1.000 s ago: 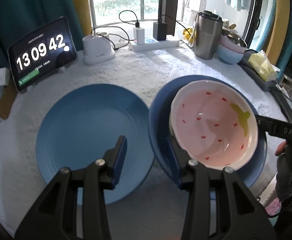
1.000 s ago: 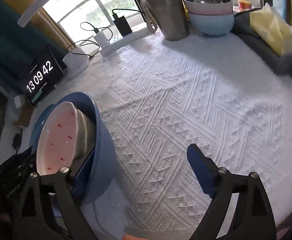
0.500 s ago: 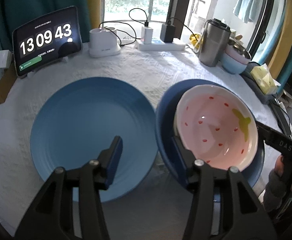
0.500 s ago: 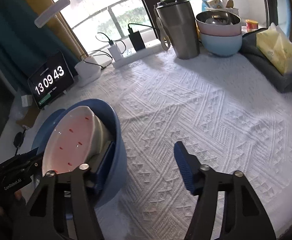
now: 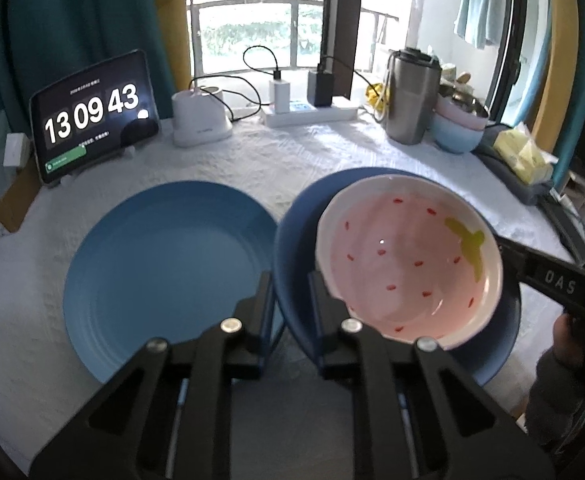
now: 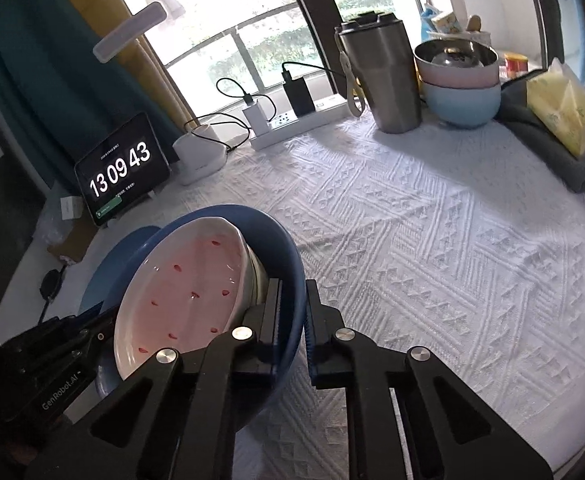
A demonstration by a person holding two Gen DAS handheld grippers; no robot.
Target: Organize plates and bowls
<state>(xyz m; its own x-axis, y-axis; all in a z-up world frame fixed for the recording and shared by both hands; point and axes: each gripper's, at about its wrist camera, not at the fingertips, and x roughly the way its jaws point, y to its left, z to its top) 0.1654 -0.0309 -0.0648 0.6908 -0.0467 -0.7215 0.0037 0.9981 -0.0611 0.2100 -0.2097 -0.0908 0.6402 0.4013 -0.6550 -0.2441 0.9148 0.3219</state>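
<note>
Plates and bowls are partly gathered: pink bowl (image 5: 408, 260) sits nested in dark blue bowl (image 5: 296, 240), whose rim both left hand-held gripper (image 5: 288, 292) and right hand-held gripper (image 6: 294, 300) have just clamped, beside the blue plate (image 5: 164, 272) on the tabletop (image 6: 432, 240), stacking judged outstanding.

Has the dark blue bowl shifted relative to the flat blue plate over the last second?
No clear shift: in the left wrist view the bowl sits just right of the plate, as before. Both grippers' fingers have just closed on its rim.
</note>
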